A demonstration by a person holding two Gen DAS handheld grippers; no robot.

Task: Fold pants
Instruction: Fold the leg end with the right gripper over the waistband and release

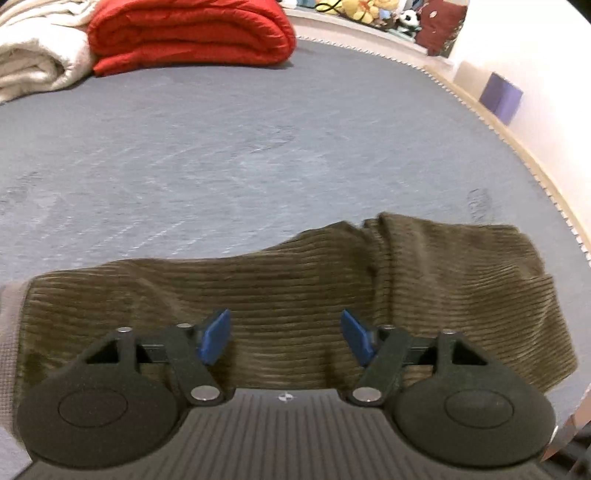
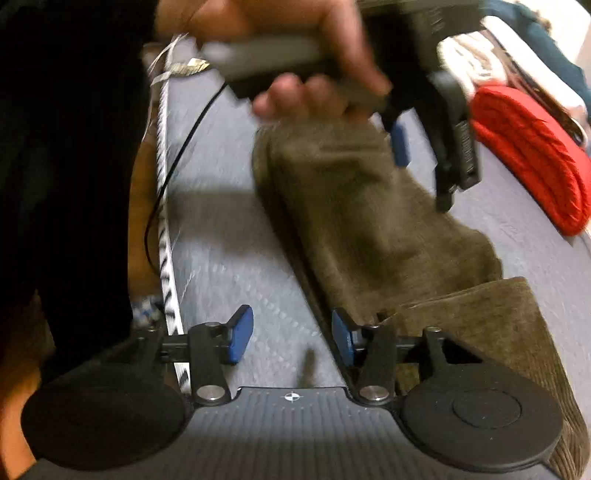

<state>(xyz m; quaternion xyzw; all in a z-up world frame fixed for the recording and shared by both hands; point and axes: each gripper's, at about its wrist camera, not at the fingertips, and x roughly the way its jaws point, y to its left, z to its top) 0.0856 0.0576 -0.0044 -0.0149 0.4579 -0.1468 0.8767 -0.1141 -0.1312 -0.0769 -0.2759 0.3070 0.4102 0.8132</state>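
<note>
The olive corduroy pants [image 1: 295,295] lie folded lengthwise on the grey-blue mattress [image 1: 221,155]. My left gripper [image 1: 285,338] hovers over them, jaws apart, gripping nothing. My right gripper [image 2: 291,334] sits just beside the pants' edge, jaws parted and empty. A red quilt [image 1: 188,33] lies well beyond.

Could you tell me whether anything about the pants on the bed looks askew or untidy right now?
Yes. The brown corduroy pants are folded unevenly: their far edge bulges upward and a crease runs across the cloth. In the right wrist view the top layer sits skewed over the lower one.
</note>
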